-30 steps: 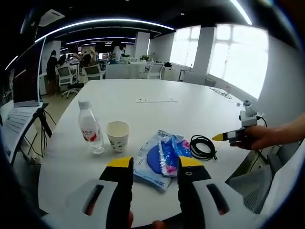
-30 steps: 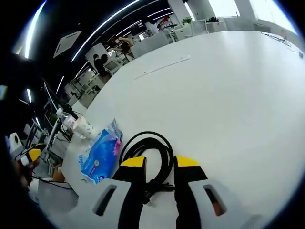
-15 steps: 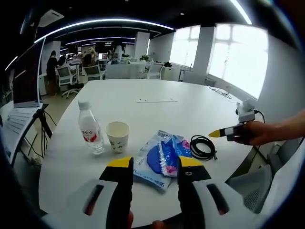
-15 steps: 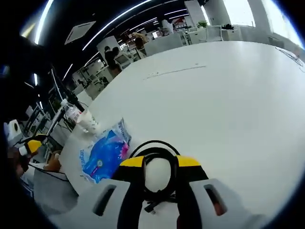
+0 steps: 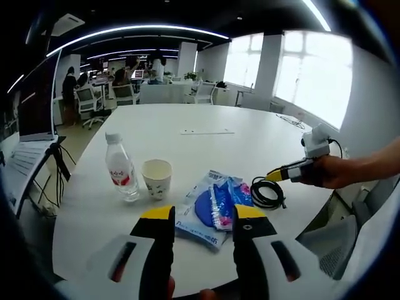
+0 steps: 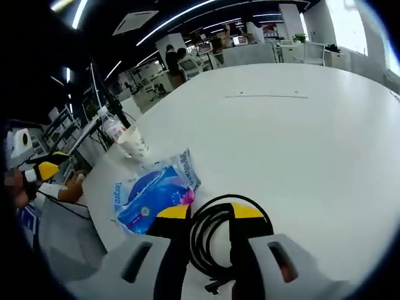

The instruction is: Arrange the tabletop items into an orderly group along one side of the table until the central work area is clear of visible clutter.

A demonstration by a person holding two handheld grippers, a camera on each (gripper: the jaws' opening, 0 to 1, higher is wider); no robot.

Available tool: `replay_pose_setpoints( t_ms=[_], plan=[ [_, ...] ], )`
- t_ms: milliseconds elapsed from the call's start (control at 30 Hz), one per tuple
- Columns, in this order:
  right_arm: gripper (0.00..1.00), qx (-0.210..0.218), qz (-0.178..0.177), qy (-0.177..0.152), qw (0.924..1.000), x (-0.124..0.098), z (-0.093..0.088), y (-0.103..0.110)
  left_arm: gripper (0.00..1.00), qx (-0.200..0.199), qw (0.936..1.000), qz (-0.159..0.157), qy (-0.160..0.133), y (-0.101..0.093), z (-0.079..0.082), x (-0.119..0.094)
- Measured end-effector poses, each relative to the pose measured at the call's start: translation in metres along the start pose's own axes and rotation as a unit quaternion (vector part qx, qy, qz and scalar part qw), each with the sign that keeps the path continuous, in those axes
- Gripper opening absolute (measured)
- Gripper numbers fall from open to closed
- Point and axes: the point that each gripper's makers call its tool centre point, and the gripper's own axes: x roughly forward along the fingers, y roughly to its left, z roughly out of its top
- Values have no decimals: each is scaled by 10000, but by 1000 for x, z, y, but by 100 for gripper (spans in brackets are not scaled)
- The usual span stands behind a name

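Here the right hand-held gripper (image 6: pixel 209 215) hangs unclenched over the black cable coil (image 6: pixel 225 240) on the white worktop (image 6: pixel 300 144); the left hand-held gripper (image 5: pixel 203 219) sits released, grasping nothing, near the blue packet (image 5: pixel 212 206).

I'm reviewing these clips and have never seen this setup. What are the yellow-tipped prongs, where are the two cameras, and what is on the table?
A person holds a two-jaw gripper in each hand, each carrying a fisheye camera looking along its jaws. In the left gripper view, the left gripper hangs open above a blue plastic packet. Left of the packet stand a paper cup and a water bottle on the white table. The right gripper enters from the right, at a coiled black cable. In the right gripper view its jaws stand open around that coil. Nothing is held.
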Motion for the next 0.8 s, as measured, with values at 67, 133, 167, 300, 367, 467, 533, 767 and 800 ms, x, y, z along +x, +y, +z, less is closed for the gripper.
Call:
replay_pose_setpoints(
  t_ms=[67, 133, 167, 300, 367, 467, 533, 767, 800],
  plan=[
    [22, -122, 75, 41, 9999, 4, 2, 4, 35, -10, 10000, 20, -6, 1, 0, -1],
    [22, -229, 148, 81, 9996, 7, 4, 8, 35, -19, 10000, 35, -6, 2, 0, -1],
    [23, -281, 185, 98, 9994, 9, 5, 10, 35, -32, 10000, 44, -7, 3, 0, -2],
    [22, -514, 342, 165, 9980, 15, 10, 18, 35, -32, 10000, 52, -1, 3, 0, -2],
    [22, -653, 423, 210, 9967, 20, 13, 21, 35, -37, 10000, 60, -1, 3, 0, -2],
    [22, -812, 549, 275, 9948, 27, 16, 26, 35, -36, 10000, 72, -4, 3, 0, -3],
    [22, -861, 598, 327, 9940, 31, 16, 28, 35, -36, 10000, 83, -5, 4, 0, -3],
    [23, -1057, 725, 514, 9904, 42, 12, 35, 35, -45, 9999, 116, -7, 5, -1, -4],
    [23, -1091, 739, 538, 9898, 43, 12, 36, 35, -51, 9999, 122, -5, 6, -1, -4]
  ],
)
